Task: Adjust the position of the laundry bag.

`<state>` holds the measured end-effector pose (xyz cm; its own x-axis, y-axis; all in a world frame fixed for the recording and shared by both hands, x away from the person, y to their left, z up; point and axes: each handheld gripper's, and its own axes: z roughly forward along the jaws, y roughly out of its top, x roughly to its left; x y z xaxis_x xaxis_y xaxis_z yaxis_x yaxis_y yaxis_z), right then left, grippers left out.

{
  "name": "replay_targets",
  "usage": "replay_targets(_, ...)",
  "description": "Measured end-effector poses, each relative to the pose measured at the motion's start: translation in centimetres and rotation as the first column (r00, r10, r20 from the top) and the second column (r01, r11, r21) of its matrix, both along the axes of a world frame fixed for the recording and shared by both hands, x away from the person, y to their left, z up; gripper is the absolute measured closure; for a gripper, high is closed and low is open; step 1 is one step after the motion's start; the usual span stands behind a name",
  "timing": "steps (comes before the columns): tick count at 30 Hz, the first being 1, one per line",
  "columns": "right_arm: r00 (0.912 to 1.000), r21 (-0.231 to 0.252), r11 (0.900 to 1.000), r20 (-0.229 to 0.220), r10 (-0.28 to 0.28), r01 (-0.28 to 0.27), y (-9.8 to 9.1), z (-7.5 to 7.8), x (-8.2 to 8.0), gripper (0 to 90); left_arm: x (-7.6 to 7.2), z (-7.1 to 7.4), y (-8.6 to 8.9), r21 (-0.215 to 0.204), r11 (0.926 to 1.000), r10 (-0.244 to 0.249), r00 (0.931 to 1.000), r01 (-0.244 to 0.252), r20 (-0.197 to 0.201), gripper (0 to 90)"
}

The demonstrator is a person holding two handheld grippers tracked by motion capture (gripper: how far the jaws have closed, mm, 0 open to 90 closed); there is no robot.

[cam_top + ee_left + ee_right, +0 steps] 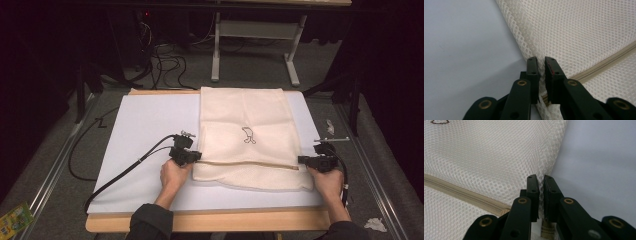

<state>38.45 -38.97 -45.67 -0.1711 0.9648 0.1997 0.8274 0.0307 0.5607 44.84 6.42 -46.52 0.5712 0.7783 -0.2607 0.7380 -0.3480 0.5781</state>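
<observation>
Grippers, pair, one at each end of a zipper line.

Item 1, table (150,125): pale sheet over a wooden board, bearing everything below.

Item 2, mesh bag (247,135): cream netting, lying flat right of the table's middle, its far edge at the table's far edge. A small dark emblem (248,135) sits near the bag's centre.

Item 3, zipper (245,164): long axis runs side to side across the bag's near part, from left edge to right edge, so each hand is at its own end and neither is nearer.

Item 4, left gripper (192,156): at the bag's left edge, jaws pressed together on the mesh seam (541,67) where the zipper begins.

Item 5, right gripper (306,160): at the bag's right edge, jaws likewise pinching the mesh (541,187) by the zipper's end, a brass zipper piece (547,230) just beneath them.

Judgement: with both ends gripped, the bag lies straight between the hands; a lift or fold would hinge along that line.
</observation>
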Motion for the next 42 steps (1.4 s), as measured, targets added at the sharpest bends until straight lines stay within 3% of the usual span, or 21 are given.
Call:
replay_targets(15, 0.9978, 0.001, 0.9986, 0.04, 0.053, -0.054, 1.0, 0.2, -0.2, 88.1, -0.2, 1.1, 1.2, 0.037, 0.9992, -0.017, 0.9992, 0.015, 0.037, 88.3)
replay_targets(18, 0.9969, 0.009, 0.9978, 0.044, 0.065, -0.065, 1.4, 0.2, 0.0, 88.2, -0.3, 1.3, 1.8, 0.033, 0.9994, -0.009, 0.9993, 0.007, 0.037, 88.3)
replay_targets(27, 0.9919, 0.044, 0.993, 0.069, 0.106, -0.11, 3.1, 0.6, 0.4, 88.3, -0.9, 2.6, 5.3, -0.054, 0.9972, 0.056, 0.9963, -0.052, 0.066, 88.3)
replay_targets(33, 0.9874, 0.056, 0.9884, 0.081, 0.136, -0.141, 4.5, 0.8, 0.8, 88.3, -1.3, 2.9, 6.9, -0.054, 0.9957, 0.079, 0.9936, -0.075, 0.08, 88.3)
replay_targets(36, 0.981, 0.052, 0.9842, 0.105, 0.163, -0.169, 5.3, 1.0, 0.8, 88.3, -1.6, 3.1, 7.6, -0.033, 0.9958, 0.089, 0.9912, -0.086, 0.099, 88.3)
replay_targets(42, 0.9776, 0.063, 0.9797, 0.104, 0.183, -0.19, 6.3, 0.9, 1.0, 88.3, -2.0, 3.0, 8.6, -0.033, 0.9943, 0.104, 0.9883, -0.101, 0.111, 88.3)
